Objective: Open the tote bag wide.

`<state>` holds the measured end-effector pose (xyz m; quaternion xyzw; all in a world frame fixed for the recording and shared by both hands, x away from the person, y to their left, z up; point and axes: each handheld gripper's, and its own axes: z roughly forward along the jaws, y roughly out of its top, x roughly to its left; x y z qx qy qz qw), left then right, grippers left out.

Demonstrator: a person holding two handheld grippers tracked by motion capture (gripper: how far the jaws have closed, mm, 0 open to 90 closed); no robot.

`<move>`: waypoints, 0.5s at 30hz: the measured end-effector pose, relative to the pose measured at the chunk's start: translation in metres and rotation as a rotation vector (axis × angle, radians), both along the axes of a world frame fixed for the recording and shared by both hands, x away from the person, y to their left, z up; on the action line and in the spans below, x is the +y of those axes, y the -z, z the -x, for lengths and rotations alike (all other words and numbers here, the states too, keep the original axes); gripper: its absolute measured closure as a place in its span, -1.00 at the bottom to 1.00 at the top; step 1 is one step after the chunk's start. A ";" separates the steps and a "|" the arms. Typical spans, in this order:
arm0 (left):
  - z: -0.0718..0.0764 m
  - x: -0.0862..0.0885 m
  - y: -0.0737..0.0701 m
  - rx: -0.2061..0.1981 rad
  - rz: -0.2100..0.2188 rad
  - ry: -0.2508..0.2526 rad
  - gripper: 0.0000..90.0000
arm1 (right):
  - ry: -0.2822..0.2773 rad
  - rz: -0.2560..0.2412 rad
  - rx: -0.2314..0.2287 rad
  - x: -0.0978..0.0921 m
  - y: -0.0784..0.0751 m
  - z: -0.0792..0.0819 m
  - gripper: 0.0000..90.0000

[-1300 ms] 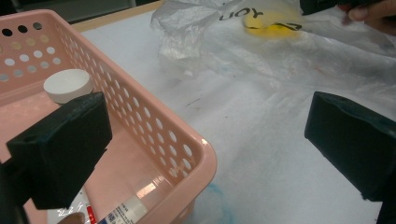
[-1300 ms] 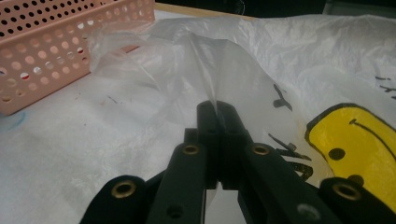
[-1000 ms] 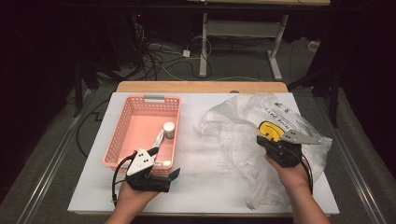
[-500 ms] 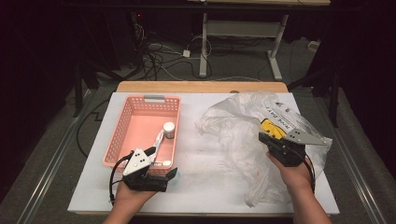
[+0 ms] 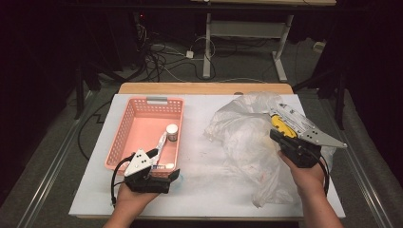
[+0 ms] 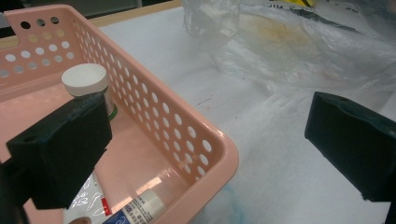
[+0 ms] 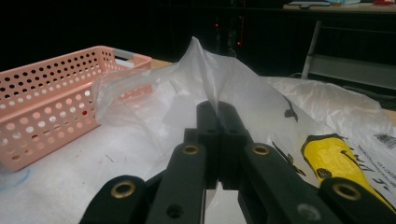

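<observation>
With the right gripper (image 7: pixel 218 109) pinching the plastic bag (image 5: pixel 247 137), the open-jawed left gripper (image 6: pixel 205 140) seems due to fetch the next item from it for the basket (image 5: pixel 124 137).

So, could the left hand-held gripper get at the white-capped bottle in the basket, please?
Probably yes: the left hand-held gripper is open, the white-capped bottle stands uncovered just ahead, and only the basket wall runs between its jaws.

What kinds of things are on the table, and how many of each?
Pink basket: 1
White-capped jar: 1
Tube: 1
Clear plastic bag: 1
Hand-held grippers: 2, left gripper and right gripper
Total: 6
</observation>
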<state>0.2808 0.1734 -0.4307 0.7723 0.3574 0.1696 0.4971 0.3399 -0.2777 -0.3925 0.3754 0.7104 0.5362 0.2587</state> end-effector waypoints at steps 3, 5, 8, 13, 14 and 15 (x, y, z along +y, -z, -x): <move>0.000 0.000 0.000 0.002 0.001 -0.001 -1.00 | 0.005 -0.015 -0.010 -0.001 -0.004 0.001 1.00; 0.000 0.001 0.000 0.003 0.006 -0.006 -1.00 | 0.009 -0.024 -0.017 -0.002 -0.006 0.002 1.00; 0.000 0.003 -0.001 0.004 0.011 -0.016 -1.00 | 0.007 -0.036 -0.038 -0.002 -0.010 0.003 0.99; -0.002 0.009 -0.005 0.023 -0.001 -0.045 -1.00 | 0.006 -0.034 -0.020 -0.001 -0.004 0.001 1.00; -0.003 0.010 -0.005 0.020 -0.002 -0.052 -1.00 | 0.006 -0.034 -0.020 -0.001 -0.004 0.001 1.00; -0.003 0.012 -0.006 0.018 -0.007 -0.058 -1.00 | 0.002 -0.037 -0.023 0.000 -0.005 0.001 1.00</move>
